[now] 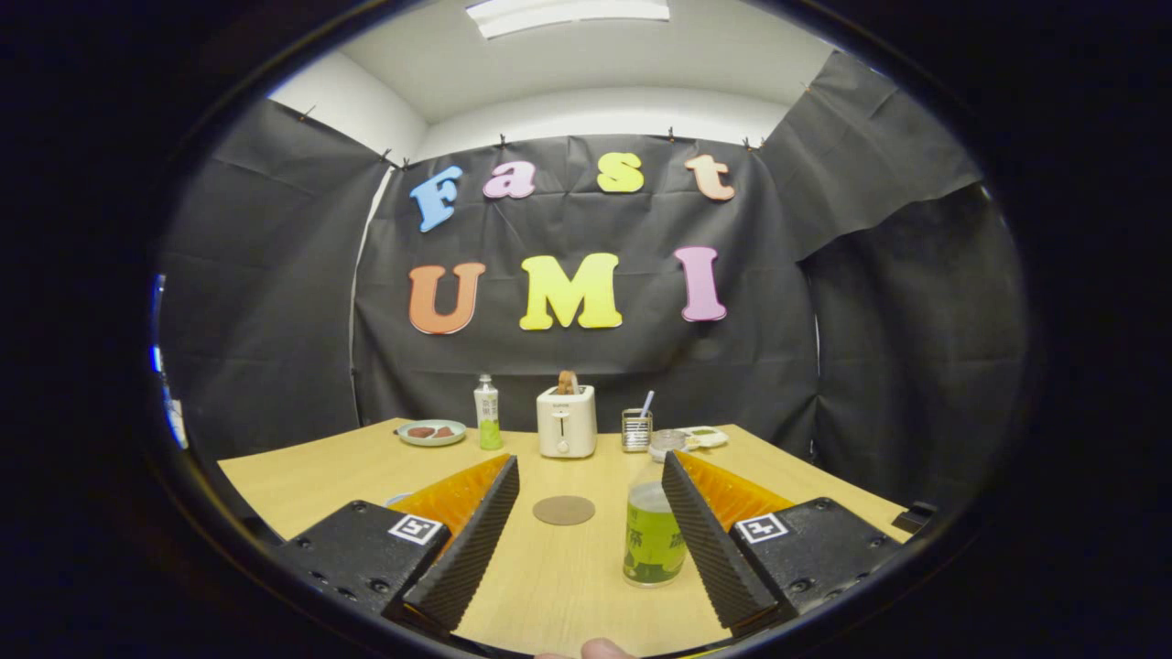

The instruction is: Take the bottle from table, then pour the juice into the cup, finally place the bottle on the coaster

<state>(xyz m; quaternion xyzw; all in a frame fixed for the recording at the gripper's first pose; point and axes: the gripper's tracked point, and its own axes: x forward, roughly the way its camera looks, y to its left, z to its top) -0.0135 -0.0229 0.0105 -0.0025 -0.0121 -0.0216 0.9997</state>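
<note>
- We look forward along the hand-held gripper (586,540): its two fingers stand wide apart, holding nothing, low over a pale wooden bench (302,476).
- The near bottle (656,522) — clear, with green juice to about two thirds and a pale cap — stands upright on the bench between the fingers, but right against the inner face of the right finger; we cannot tell whether they touch.
- A round brown coaster (564,510) lies flat just beyond the fingers, left of the bottle and apart from it.
- Far back sit a second bottle (487,414), a white toaster (567,421), a plate (431,432) and a small holder (636,430). We cannot pick out the cup for certain.
- Risk, as we judge it: the bottle sits off-centre, so closing now would let the right finger meet it first and push or tip it.
- A grip high near the cap could let the bottle swing while pouring — juice may spill.
- We might also mistake the far bottle for the target.
</note>
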